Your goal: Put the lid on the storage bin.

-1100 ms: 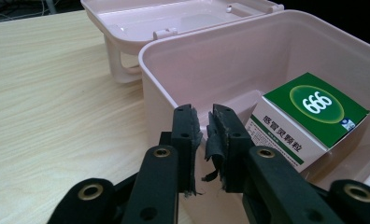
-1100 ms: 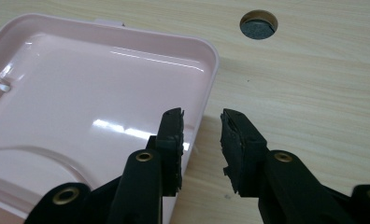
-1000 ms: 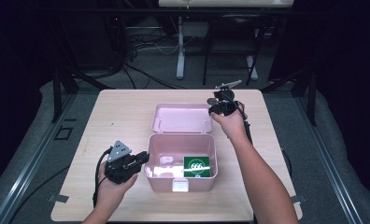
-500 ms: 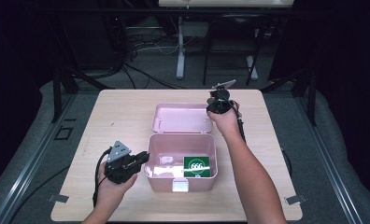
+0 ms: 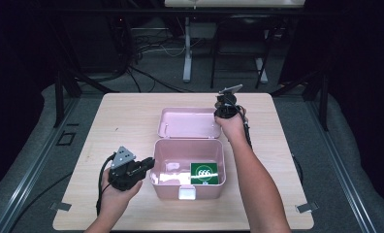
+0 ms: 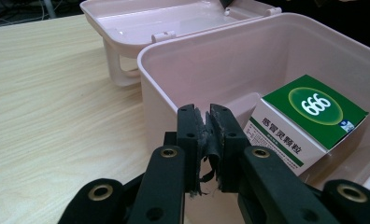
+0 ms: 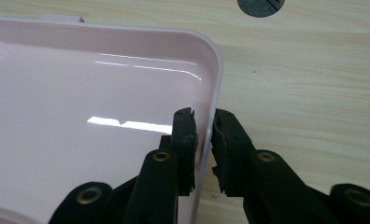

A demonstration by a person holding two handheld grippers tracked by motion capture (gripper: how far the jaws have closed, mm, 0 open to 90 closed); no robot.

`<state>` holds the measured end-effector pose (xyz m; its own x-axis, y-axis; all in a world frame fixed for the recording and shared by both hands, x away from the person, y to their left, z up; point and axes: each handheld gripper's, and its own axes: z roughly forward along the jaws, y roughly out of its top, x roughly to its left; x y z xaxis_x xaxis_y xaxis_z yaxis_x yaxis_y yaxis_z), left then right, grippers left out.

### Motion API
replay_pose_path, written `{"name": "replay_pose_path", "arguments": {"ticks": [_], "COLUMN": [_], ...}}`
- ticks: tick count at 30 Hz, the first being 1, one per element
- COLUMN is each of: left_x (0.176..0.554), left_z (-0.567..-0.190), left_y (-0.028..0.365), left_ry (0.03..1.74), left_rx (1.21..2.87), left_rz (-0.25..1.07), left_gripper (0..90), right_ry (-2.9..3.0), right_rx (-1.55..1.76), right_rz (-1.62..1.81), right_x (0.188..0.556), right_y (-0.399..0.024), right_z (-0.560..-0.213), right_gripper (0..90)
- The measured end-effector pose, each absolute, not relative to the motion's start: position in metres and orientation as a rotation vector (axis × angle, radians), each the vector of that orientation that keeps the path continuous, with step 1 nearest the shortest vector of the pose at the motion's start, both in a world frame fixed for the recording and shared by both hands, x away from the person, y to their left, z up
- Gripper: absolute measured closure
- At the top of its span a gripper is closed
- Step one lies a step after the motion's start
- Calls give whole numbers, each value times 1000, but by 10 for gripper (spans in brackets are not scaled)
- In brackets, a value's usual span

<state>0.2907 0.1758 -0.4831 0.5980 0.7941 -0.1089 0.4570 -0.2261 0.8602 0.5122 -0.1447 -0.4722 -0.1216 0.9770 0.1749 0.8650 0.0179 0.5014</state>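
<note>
Very little has shifted over the last second. The right gripper (image 5: pixel 226 108) has drawn slightly further from the person, toward the far right corner of the open lid (image 5: pixel 189 122), and the right forearm (image 5: pixel 252 174) has straightened with it, lying a touch more upright across the counter (image 5: pixel 296 160) than before. The grey plate on top of that gripper has tipped a little, its edge pointing more toward the far side. In the right gripper view the jaws now straddle the lid's rim, one inside the pink wall and one outside, close on either face of it.
</note>
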Motion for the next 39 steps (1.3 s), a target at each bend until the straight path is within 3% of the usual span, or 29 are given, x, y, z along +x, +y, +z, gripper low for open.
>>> {"name": "replay_pose_path", "arguments": {"ticks": [14, 39], "left_x": [290, 290], "left_z": [-483, -483], "left_y": [176, 176], "left_ry": [1006, 1008], "left_rx": [1871, 1871], "left_rz": [443, 443], "left_gripper": [832, 832], "right_ry": [2039, 1988], "right_rx": [1955, 1864], "right_rz": [752, 825], "right_x": [515, 506], "right_y": [-146, -144], "right_z": [-473, -451], "right_gripper": [847, 868]}}
